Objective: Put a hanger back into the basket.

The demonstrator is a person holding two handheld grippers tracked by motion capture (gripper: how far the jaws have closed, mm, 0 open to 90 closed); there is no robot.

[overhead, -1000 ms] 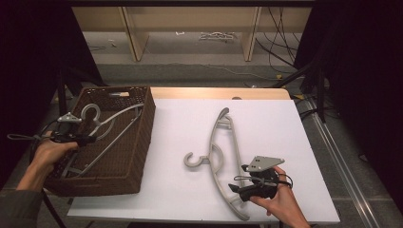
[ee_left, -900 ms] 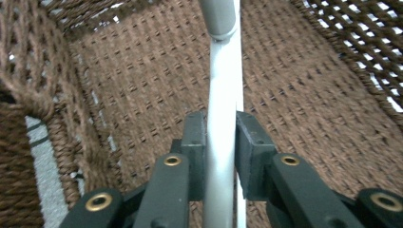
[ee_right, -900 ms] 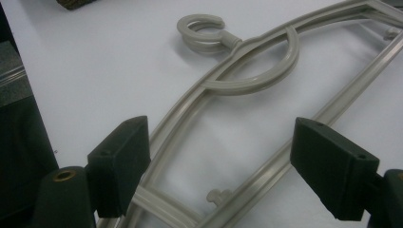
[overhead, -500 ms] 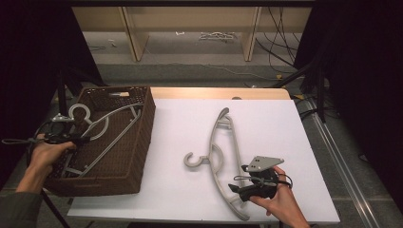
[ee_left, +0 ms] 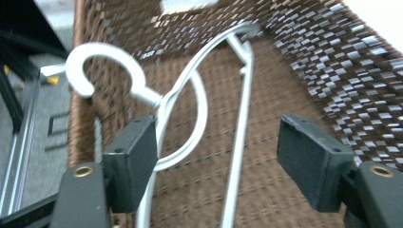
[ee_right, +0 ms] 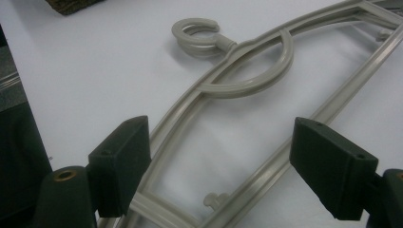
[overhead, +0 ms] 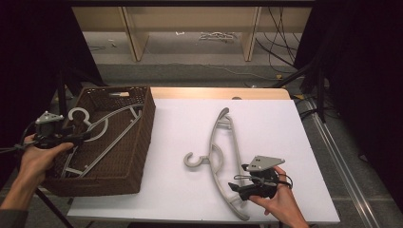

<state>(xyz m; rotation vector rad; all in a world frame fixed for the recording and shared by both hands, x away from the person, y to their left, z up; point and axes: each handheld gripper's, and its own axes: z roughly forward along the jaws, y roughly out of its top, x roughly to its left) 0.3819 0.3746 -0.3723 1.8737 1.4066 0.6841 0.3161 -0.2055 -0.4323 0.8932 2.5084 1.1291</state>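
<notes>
Left gripper (overhead: 78, 137) at left edge of the high view, over the brown wicker basket (overhead: 138, 156); jaws have just been opening and stand wide, the white hanger (ee_left: 190, 99) lying in the basket between them, one arm just beside the left pad, not pinched. Right gripper (overhead: 240, 187) at lower right of that view, jaws spread wide astride the lower end of the grey hanger (overhead: 219, 154) flat on the white table (overhead: 285, 133), pads clear of it.

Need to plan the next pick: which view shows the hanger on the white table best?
The high view: the whole hanger lies flat on the table. The right gripper view gives a close look at its hook and arms. In the left gripper view, another hanger lies in the basket.
</notes>
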